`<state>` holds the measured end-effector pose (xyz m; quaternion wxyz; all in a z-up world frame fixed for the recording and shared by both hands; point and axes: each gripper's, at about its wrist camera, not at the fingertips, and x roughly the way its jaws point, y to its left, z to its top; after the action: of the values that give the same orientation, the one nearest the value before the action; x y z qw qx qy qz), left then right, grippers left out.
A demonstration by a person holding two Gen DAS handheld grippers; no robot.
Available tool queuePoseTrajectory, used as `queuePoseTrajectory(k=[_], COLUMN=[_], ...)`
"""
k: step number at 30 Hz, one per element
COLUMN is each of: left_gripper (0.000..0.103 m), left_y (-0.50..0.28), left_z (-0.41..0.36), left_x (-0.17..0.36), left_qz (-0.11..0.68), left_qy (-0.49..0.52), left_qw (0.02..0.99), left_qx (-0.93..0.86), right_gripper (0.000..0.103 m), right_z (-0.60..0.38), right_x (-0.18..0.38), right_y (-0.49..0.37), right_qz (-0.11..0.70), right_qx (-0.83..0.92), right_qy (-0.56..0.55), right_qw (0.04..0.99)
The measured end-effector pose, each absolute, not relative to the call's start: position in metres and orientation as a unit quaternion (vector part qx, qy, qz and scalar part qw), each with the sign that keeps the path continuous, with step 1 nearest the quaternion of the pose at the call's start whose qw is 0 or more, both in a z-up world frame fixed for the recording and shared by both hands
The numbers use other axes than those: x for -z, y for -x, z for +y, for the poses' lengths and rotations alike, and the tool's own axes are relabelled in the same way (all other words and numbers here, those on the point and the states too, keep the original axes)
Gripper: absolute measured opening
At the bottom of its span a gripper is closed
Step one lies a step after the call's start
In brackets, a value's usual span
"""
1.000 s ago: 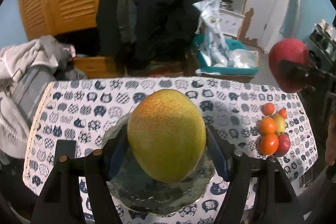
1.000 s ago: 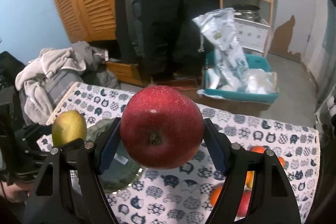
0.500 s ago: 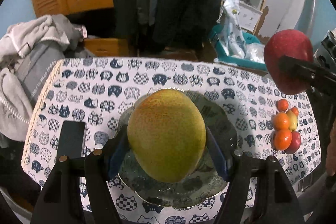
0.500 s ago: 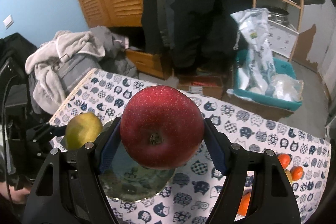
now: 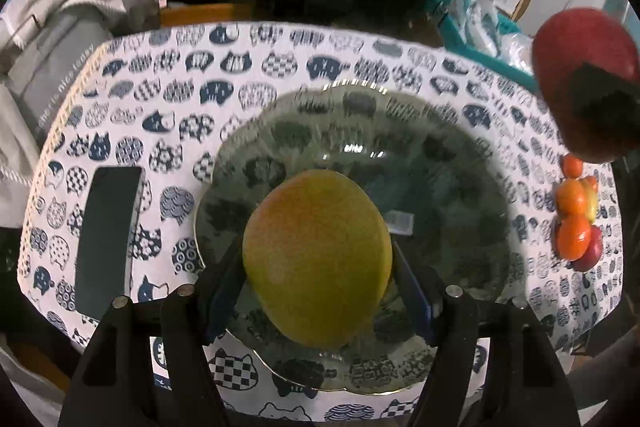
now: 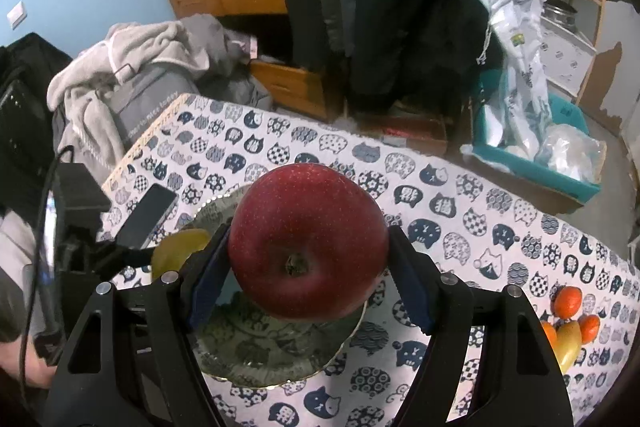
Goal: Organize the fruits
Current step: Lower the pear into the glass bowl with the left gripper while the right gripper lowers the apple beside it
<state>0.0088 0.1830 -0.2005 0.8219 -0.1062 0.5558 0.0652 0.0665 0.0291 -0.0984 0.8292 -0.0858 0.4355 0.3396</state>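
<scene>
The left gripper is pinching a yellow-green mango between its two blue-padded fingers, which are pressing on the fruit's left and right flanks. The mango is hanging over the glass plate, whose rim is spreading out ahead of and to both sides of the fingers; whether the fruit is touching the glass is hard to tell from this angle. A dark phone is lying flat on the cat-print tablecloth just left of the left finger.

The right gripper is clamping a red apple the same way, its fingers pressing on each side, with the plate showing below and behind the apple. A small pile of oranges and other fruit is sitting on the cloth well off to the right of the right finger.
</scene>
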Motion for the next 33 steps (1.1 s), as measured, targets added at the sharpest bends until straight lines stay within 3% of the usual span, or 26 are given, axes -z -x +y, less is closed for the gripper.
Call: queuePoseTrajectory(k=[14, 33], left_gripper=[0.073, 0.073], left_y=[-0.012, -0.009], left_z=[0.184, 0.188], left_x=[0.249, 0.248], left_qz=[0.603, 0.599], left_qy=[0.113, 0.107], left_qw=[0.787, 0.791], left_qx=[-0.070, -0.068], right_gripper=[0.075, 0.075], right_z=[0.049, 0.066], right_x=[0.131, 0.202], right_y=[-0.064, -0.067], right_qz=[0.457, 0.530], right_qx=[-0.350, -0.344], right_qy=[0.114, 0.147], right_qw=[0.810, 0.761])
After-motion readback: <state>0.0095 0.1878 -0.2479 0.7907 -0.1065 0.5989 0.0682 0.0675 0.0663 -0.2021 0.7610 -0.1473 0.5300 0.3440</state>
